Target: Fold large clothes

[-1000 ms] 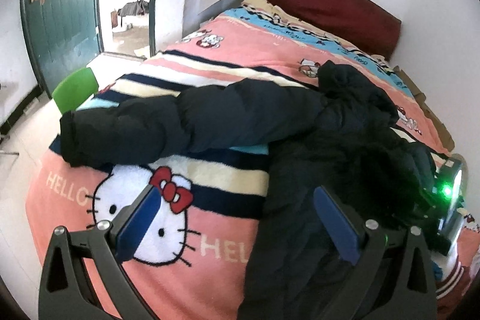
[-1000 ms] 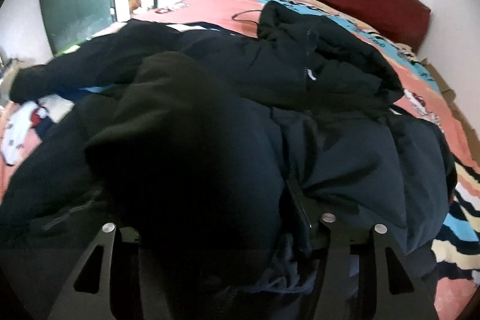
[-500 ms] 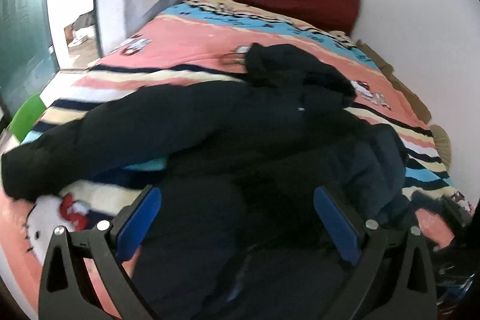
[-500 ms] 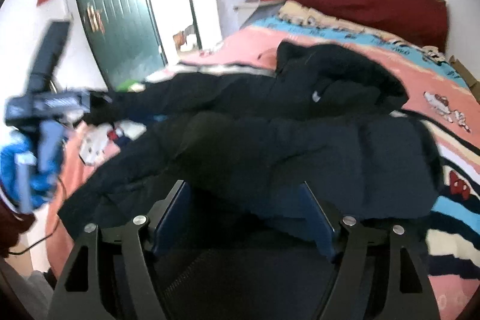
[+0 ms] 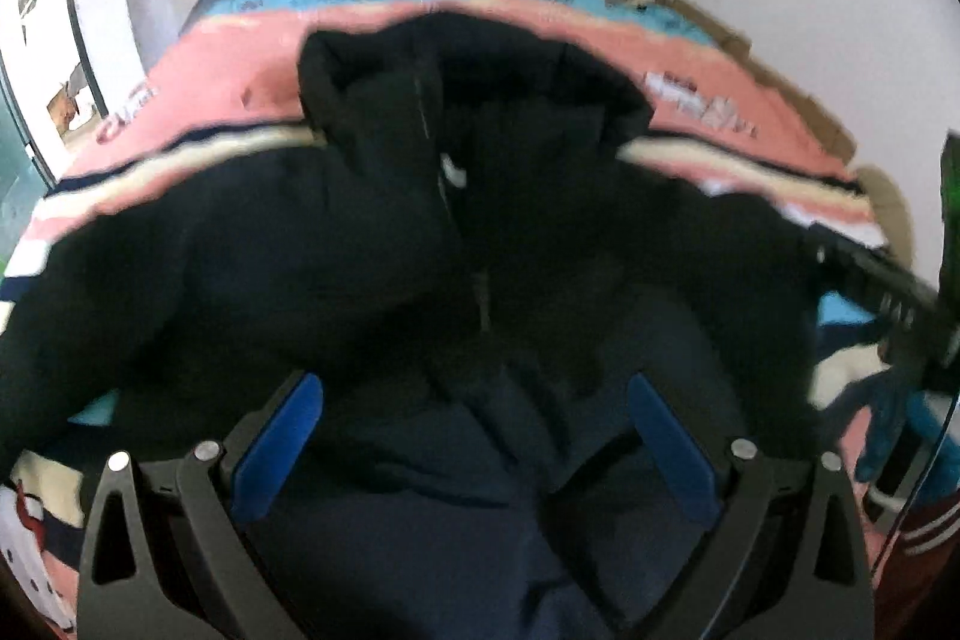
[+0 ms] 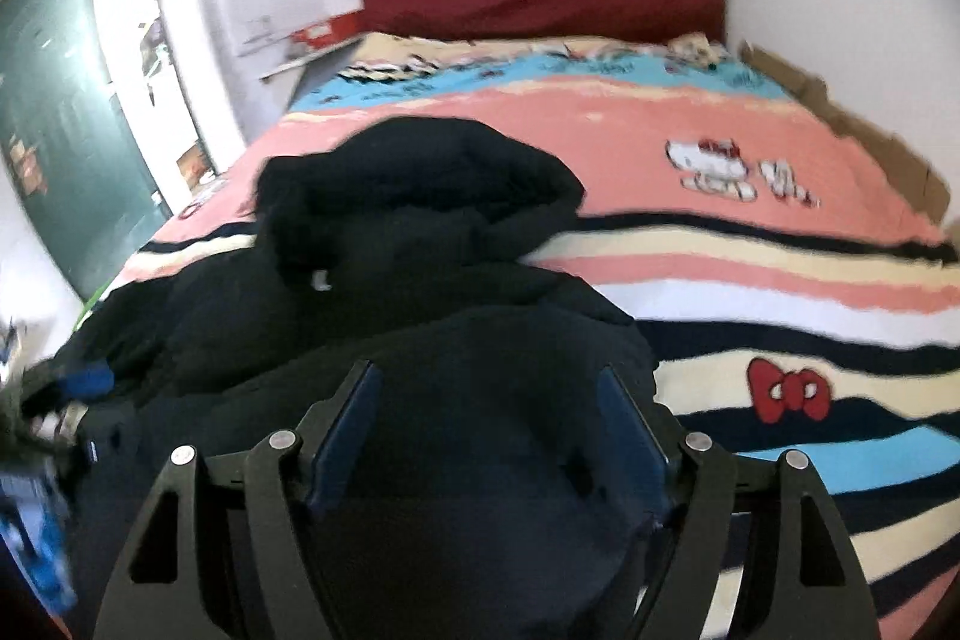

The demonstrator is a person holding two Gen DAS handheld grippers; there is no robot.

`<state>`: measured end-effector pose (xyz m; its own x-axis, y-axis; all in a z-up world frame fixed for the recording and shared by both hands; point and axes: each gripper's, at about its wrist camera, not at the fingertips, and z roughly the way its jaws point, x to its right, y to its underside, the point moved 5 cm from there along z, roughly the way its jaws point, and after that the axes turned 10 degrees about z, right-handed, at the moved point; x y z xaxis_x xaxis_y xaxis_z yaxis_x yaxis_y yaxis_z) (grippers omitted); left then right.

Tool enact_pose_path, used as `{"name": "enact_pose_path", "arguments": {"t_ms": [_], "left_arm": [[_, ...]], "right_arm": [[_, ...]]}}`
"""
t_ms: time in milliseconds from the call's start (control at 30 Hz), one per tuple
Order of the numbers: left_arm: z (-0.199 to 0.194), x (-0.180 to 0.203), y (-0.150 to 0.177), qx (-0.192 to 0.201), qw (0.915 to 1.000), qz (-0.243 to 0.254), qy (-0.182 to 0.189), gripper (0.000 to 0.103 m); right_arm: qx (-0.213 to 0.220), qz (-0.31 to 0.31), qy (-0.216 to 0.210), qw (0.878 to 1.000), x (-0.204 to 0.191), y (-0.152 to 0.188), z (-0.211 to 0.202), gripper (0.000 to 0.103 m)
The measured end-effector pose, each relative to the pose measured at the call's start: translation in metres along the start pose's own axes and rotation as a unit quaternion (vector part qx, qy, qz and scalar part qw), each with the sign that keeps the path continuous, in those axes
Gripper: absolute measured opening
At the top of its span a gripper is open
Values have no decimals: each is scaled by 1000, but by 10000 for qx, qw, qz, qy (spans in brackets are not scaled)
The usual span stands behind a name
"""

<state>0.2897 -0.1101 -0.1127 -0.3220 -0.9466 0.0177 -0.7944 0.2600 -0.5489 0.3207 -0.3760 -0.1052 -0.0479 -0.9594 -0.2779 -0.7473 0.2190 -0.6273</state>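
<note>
Big dark puffer jacket (image 5: 372, 244) is spread on the striped cartoon bed (image 6: 750, 280). Left gripper (image 5: 474, 436) and right gripper (image 6: 489, 430) both hang over it spread wide, holding nothing.

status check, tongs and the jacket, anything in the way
Left tongs open, empty, above the jacket. Right tongs open over its folded sleeve. Jacket on the striped blanket. Nothing in the way.

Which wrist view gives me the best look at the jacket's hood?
The right wrist view: the hood sits fairly sharp against the pink blanket, its whole outline showing. The left wrist view also shows the hood, opening facing the camera, but it is more blurred.
</note>
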Motion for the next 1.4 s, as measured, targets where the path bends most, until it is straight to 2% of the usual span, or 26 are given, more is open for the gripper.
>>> {"name": "enact_pose_path", "arguments": {"t_ms": [67, 133, 300, 400, 467, 533, 633, 700, 800, 933, 1033, 1267, 1400], "left_arm": [[18, -1, 10, -157, 9998, 28, -80, 103], [29, -3, 17, -170, 9998, 14, -137, 103], [46, -14, 26, -142, 9998, -97, -29, 103], [47, -19, 28, -237, 9995, -203, 46, 103], [35, -18, 28, -276, 9995, -165, 54, 103], [19, -21, 31, -177, 9998, -66, -42, 103], [0, -27, 43, -151, 9996, 151, -165, 103], [3, -29, 55, -253, 9990, 293, -236, 103], [10, -29, 61, -325, 9986, 346, -226, 103], [3, -28, 60, -352, 9981, 443, -258, 103], [-24, -33, 63, -79, 9990, 385, -199, 103], [-101, -74, 81, 418, 9991, 13, -2, 103], [-136, -120, 102, 549, 9979, -301, -177, 103]], "right_arm": [[-257, -47, 146, 9996, 6, 13, 28, 74], [-538, -98, 107, 9984, 7, 28, 50, 75], [-698, 175, -28, 9974, 14, 48, 83, 78], [-776, 75, 142, 9969, 10, 51, 84, 78], [-850, -33, 303, 9959, 4, 48, 73, 78], [-712, -123, 268, 9970, -1, 45, 54, 73], [-512, -315, -41, 9982, -20, 48, 20, 72], [-658, -422, -293, 9965, -32, 60, 14, 72], [-1068, -720, 59, 9917, -36, 89, 35, 73], [-1177, -599, 350, 9906, -37, 91, 30, 73], [-1032, -668, 343, 9918, -47, 94, 0, 73], [-506, -416, 167, 9977, -61, 107, -90, 73], [-198, -162, 222, 9994, -57, 108, -126, 75]]}}
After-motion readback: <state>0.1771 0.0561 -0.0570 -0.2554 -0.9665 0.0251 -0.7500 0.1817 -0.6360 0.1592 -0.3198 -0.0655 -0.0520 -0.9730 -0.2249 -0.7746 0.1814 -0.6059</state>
